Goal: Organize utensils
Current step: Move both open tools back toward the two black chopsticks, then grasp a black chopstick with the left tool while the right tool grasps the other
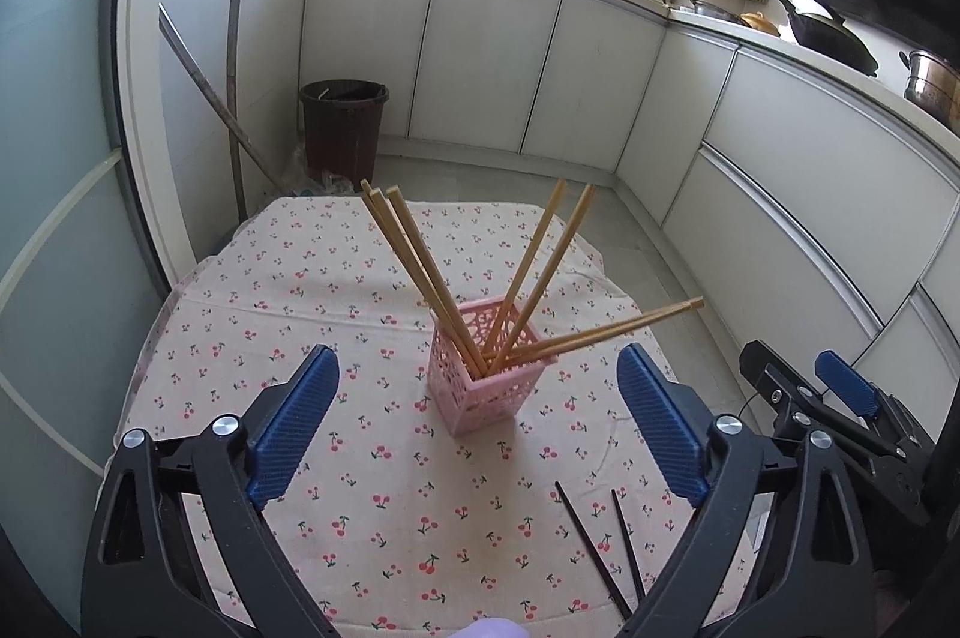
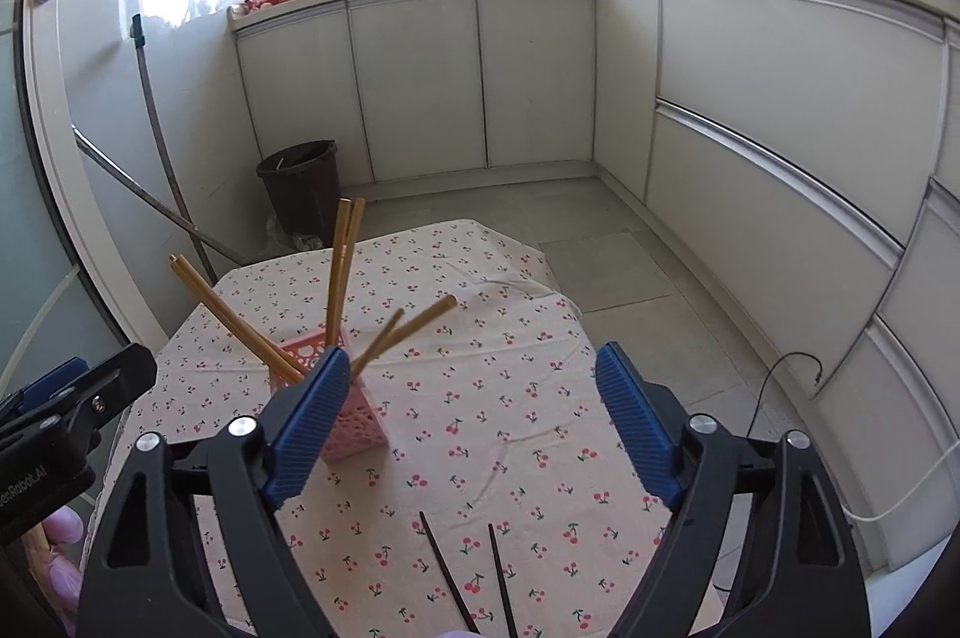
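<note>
Both hand-held grippers open, nothing held; two dark chopsticks left on bench.
Left hand-held gripper (image 1: 477, 407) and right hand-held gripper (image 2: 474, 407) stand wide. Dark chopsticks (image 2: 474, 578) lie near the cloth's front edge, apart from pink holder (image 1: 483, 377) with wooden chopsticks (image 1: 420, 272). Likely light, stiff, slick: pinch mid-shaft.

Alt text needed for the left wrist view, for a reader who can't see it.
A pink basket holding several wooden chopsticks stands on a cherry-print tablecloth, between the open blue fingers of the left tool, which holds nothing. Two dark chopsticks lie loose on the cloth nearer the camera, with the right tool at the right edge.
</note>
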`<move>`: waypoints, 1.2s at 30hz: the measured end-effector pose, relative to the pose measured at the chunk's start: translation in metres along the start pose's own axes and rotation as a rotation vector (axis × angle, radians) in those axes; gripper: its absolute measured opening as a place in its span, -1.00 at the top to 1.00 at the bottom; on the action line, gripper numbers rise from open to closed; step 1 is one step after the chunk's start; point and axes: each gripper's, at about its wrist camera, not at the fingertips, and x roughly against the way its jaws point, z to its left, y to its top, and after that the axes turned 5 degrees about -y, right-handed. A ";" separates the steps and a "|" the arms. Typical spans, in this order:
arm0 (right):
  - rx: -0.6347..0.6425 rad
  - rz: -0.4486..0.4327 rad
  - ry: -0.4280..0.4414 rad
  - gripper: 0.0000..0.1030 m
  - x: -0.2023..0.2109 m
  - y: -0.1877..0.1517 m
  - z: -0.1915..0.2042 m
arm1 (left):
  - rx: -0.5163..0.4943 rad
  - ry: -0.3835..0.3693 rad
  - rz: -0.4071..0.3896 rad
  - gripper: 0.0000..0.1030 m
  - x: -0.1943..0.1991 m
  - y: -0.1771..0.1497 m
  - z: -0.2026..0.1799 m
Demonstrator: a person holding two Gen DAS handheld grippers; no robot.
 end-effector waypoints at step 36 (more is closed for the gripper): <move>-0.697 0.761 0.163 -0.86 -0.079 -0.104 -0.138 | 0.210 0.150 0.611 -0.32 -0.185 -0.112 -0.041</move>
